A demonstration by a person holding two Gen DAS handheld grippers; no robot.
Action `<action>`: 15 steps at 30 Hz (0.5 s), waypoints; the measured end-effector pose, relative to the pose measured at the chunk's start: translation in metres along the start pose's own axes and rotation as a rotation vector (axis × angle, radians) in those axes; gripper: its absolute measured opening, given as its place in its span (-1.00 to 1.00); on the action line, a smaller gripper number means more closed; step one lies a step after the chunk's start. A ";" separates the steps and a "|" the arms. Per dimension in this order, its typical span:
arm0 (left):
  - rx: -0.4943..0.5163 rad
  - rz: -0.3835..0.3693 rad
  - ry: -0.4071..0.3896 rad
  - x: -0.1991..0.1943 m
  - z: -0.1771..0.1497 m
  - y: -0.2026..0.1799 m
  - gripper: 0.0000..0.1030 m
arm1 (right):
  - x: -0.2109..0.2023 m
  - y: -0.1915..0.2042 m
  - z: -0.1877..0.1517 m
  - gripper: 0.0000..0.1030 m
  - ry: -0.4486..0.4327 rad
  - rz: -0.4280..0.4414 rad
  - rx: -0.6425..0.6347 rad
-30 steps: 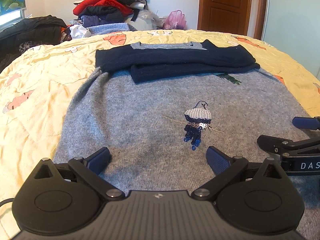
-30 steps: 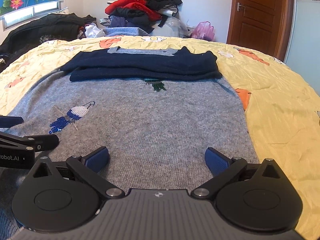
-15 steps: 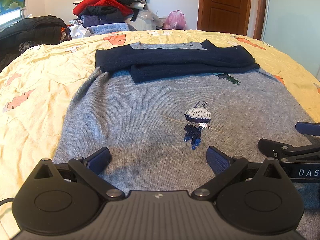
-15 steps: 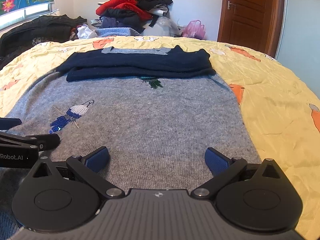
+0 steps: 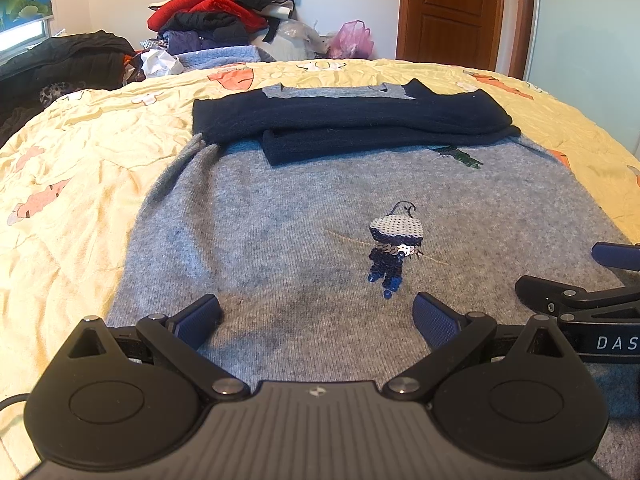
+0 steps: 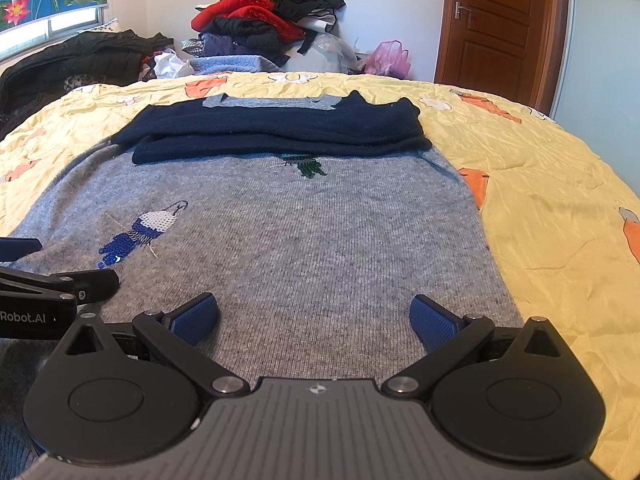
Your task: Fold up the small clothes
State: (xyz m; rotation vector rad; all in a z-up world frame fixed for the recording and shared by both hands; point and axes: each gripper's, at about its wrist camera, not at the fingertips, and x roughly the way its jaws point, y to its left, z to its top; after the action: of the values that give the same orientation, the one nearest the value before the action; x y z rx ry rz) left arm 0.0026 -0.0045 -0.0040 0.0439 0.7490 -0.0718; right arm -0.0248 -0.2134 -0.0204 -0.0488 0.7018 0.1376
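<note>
Grey sweater [image 5: 300,240] flat on bed [image 5: 80,168], navy sleeves [image 5: 352,120] folded across the top. Left gripper [image 5: 316,316] and right gripper [image 6: 314,316] both spread wide at hem. Pinch both hem corners evenly, lift together, fold toward sleeves.

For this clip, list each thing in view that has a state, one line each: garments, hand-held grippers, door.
Grey sweater: spread flat on the bed, body unfolded.
Navy sleeves: folded across the sweater's top.
Left hand-held gripper: open, holding nothing, over the hem.
Right hand-held gripper: open, holding nothing, over the hem.
Clothes pile: heaped, unfolded.
Door: closed.
</note>
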 end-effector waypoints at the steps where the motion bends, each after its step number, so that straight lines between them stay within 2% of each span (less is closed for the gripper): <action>1: -0.001 0.001 0.000 0.000 0.000 0.000 1.00 | 0.000 0.000 0.000 1.00 0.000 0.000 0.000; 15: -0.001 0.000 0.000 -0.003 -0.002 0.001 1.00 | 0.000 -0.001 0.000 1.00 0.000 -0.001 0.002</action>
State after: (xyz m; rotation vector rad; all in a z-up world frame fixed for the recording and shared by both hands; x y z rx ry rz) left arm -0.0004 -0.0037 -0.0035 0.0432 0.7490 -0.0713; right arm -0.0245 -0.2139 -0.0205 -0.0478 0.7020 0.1359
